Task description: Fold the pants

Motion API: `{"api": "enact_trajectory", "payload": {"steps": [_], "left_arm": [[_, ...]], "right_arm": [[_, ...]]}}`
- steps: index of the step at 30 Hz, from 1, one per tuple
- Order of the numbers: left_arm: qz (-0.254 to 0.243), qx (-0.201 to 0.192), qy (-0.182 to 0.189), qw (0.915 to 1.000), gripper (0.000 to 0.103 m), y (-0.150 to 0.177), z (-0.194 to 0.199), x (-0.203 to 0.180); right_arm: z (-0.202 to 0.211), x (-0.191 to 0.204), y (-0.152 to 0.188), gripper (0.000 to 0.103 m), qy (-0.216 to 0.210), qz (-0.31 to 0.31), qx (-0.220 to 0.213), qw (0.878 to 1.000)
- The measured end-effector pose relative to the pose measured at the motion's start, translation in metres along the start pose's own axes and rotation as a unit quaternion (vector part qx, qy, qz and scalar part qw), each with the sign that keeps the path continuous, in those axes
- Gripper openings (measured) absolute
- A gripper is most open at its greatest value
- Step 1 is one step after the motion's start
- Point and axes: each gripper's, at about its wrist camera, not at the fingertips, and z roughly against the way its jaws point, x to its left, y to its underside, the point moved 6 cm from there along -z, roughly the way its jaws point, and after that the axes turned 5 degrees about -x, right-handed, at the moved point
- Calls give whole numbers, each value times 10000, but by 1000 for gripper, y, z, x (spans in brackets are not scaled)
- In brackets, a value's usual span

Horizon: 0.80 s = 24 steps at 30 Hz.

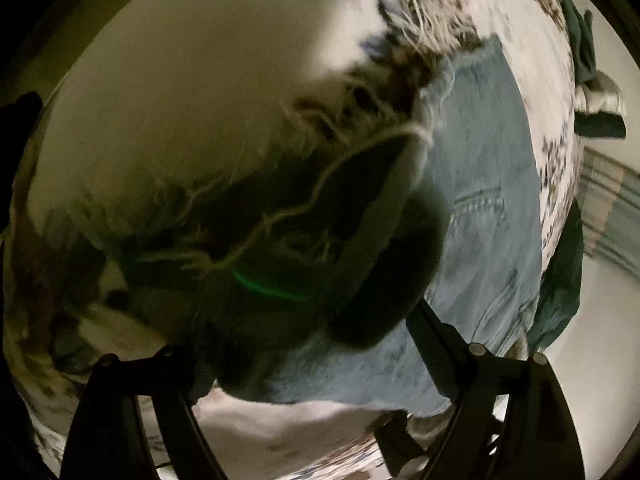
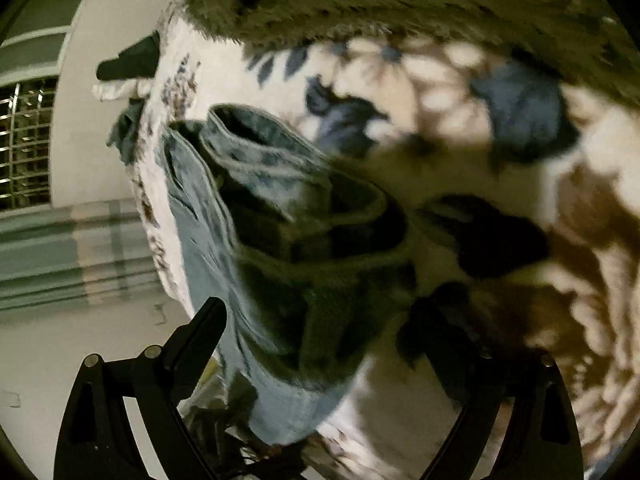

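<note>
Light blue jeans (image 1: 492,216) spread on a floral blanket (image 1: 548,40), frayed hem at the far end, waist end near the cameras. In the right wrist view, jeans (image 2: 256,168) bunched and folded over, openings gaping, running along the blanket (image 2: 440,80) edge. Left gripper (image 1: 316,364) with fingers spread wide, left finger (image 1: 188,376) blurred against dark cloth, right finger (image 1: 428,336) lying on the denim; grasp not possible to tell. Right gripper (image 2: 320,320) released, fingers set wide apart on either side of the bunched denim, left finger (image 2: 208,320) over the blanket edge, right finger (image 2: 436,328) on shadowed blanket. Beyond the edge: dark green cloth (image 1: 584,52), pale floor (image 2: 80,340), striped rug (image 2: 72,252), metal grille (image 2: 24,144).
</note>
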Motion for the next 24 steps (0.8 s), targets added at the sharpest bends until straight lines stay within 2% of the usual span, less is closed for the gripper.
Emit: {"api": "enact_trajectory", "payload": {"steps": [1, 2, 3, 4, 5, 6, 8, 11, 15, 18, 24], "left_arm": [[36, -52, 34, 10000, 80, -2, 0, 0], [13, -143, 19, 9999, 66, -6, 2, -5], [-41, -232, -24, 9997, 55, -9, 5, -8], [-117, -317, -59, 9994, 37, -13, 7, -12], [-186, -352, -53, 9992, 27, -15, 9, -16], [-275, -386, -26, 9989, 25, -17, 11, -21], [-484, -475, -16, 9977, 22, -20, 17, -31], [-828, -573, 9, 9949, 21, -24, 30, -48], [-1438, -654, 6, 9874, 20, -21, 57, -80], [-1960, -726, -21, 9779, 20, -17, 87, -109], [-2984, -718, -106, 9517, 20, 4, 144, -162]], "right_arm": [[-1, 2, -2, 83, -28, -1, -30, 10000], [-4, 4, -4, 71, -16, 5, -52, 10000], [-6, 3, -4, 70, 49, -17, -96, 9999], [-7, 4, -5, 65, 70, -44, -144, 9999], [-7, 3, -4, 58, 116, -86, -208, 9997], [-7, 3, -3, 54, 121, -118, -253, 9995], [-1, 1, 1, 39, 47, -233, -331, 9992], [13, 2, 10, 30, -29, -376, -455, 9983], [38, 18, 23, 24, -105, -523, -582, 9969], [58, 40, 36, 23, -220, -655, -652, 9955], [119, 81, 59, 22, -437, -900, -813, 9917]]}}
